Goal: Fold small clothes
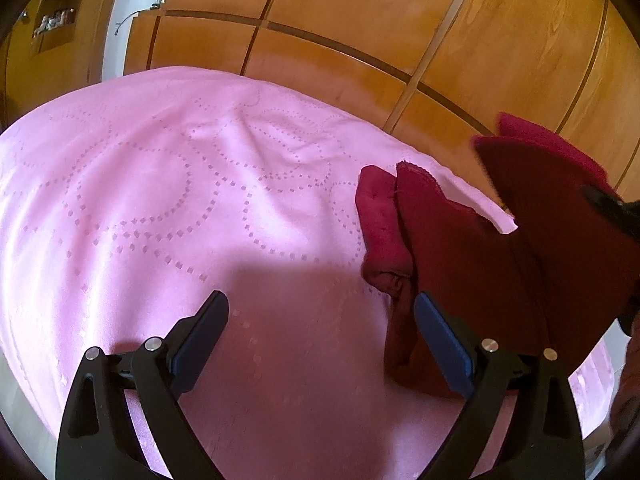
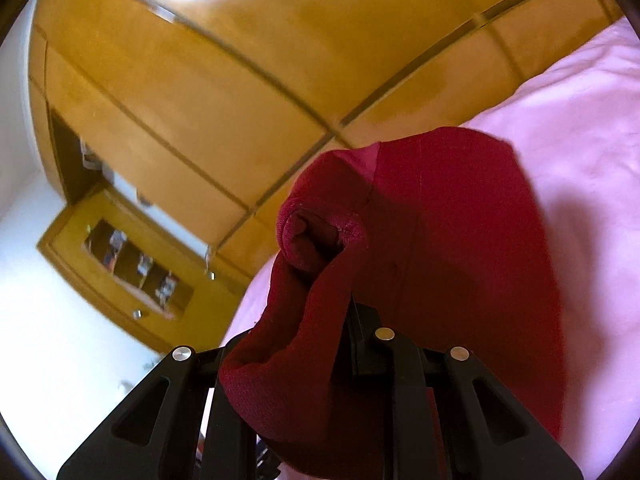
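Note:
A dark red small garment [image 1: 460, 248] lies partly on the pink bedspread [image 1: 180, 184] at the right, with one part lifted off it. My left gripper [image 1: 322, 322] is open over bare bedspread; its right finger [image 1: 440, 340] sits close beside the garment's lower fold. My right gripper [image 1: 612, 208] shows at the right edge, holding the raised part. In the right wrist view my right gripper [image 2: 344, 316] is shut on the red garment [image 2: 440, 220], which bunches over its fingers, hides most of them and hangs above the bedspread [image 2: 580, 120].
A wooden wardrobe [image 1: 360, 32] stands right behind the bed. A shelf niche [image 2: 136, 264] with small items is set in a wooden unit beside a white wall. The bedspread stretches wide to the left of the garment.

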Demonstrator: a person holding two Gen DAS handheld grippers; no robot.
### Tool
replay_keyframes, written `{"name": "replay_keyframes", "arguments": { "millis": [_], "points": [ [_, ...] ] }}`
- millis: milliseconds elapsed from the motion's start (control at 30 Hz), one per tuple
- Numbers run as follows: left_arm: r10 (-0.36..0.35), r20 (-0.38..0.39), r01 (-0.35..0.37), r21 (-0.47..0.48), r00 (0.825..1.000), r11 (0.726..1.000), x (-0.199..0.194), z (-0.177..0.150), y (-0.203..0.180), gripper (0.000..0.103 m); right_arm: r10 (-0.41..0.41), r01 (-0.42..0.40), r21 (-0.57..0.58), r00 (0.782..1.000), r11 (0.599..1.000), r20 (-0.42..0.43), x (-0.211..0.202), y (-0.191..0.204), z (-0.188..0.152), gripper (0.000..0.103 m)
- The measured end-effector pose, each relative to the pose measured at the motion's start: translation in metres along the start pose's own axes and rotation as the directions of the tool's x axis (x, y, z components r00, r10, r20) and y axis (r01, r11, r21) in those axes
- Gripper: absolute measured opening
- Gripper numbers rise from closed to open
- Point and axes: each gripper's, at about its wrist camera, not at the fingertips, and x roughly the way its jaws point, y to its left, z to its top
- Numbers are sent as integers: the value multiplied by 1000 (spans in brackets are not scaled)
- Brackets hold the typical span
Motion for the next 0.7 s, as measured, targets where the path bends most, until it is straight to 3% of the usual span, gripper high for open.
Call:
{"name": "replay_keyframes", "arguments": {
  "millis": [267,400,533,600,667,700],
  "points": [
    [-1,-6,1,-19,1000,1000,1,-1,3,94,-79,49,-173,982,984,-170,55,14,-49,18],
    [4,-4,-4,-22,1000,1000,1,1,5,94,-166,106,-281,966,954,-198,68,16,-72,18],
    [5,-2,-5,-39,1000,999,1,2,8,94,-181,112,-321,964,941,-194,70,20,-78,21],
    [8,2,-8,-50,1000,999,0,3,11,94,-168,92,-350,966,932,-196,67,21,-79,38],
    [12,10,-11,-64,1000,998,-2,6,15,94,-120,37,-364,970,931,-210,63,28,-81,74],
    [13,14,-12,-69,1000,998,-3,8,16,94,-98,5,-391,971,921,-220,58,34,-84,77]
  ]
}}
